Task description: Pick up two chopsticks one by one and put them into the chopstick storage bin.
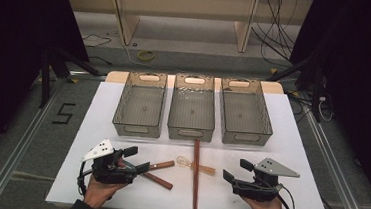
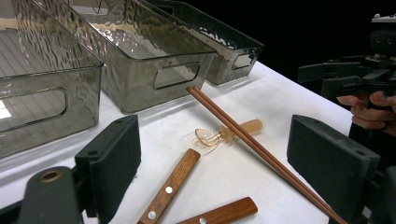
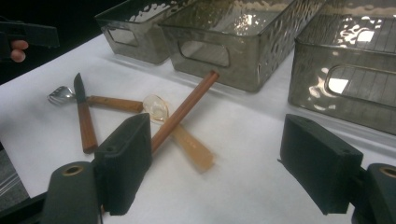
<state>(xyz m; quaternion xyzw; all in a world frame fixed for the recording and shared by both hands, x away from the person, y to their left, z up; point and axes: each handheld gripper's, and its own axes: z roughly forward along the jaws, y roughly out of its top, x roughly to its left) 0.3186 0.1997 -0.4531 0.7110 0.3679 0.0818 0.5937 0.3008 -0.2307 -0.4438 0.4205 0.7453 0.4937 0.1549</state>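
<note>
Both grippers, left gripper (image 1: 138,161) and right gripper (image 1: 232,170), are hovering wide open and empty. The chopsticks (image 1: 195,178) are lying between them, crossing the amber spoon (image 1: 194,165); lifting them first is advisable.

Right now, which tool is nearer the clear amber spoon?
Left. The left tool sits just left of the spoon, by the wooden handles; the right tool is slightly farther right.
</note>
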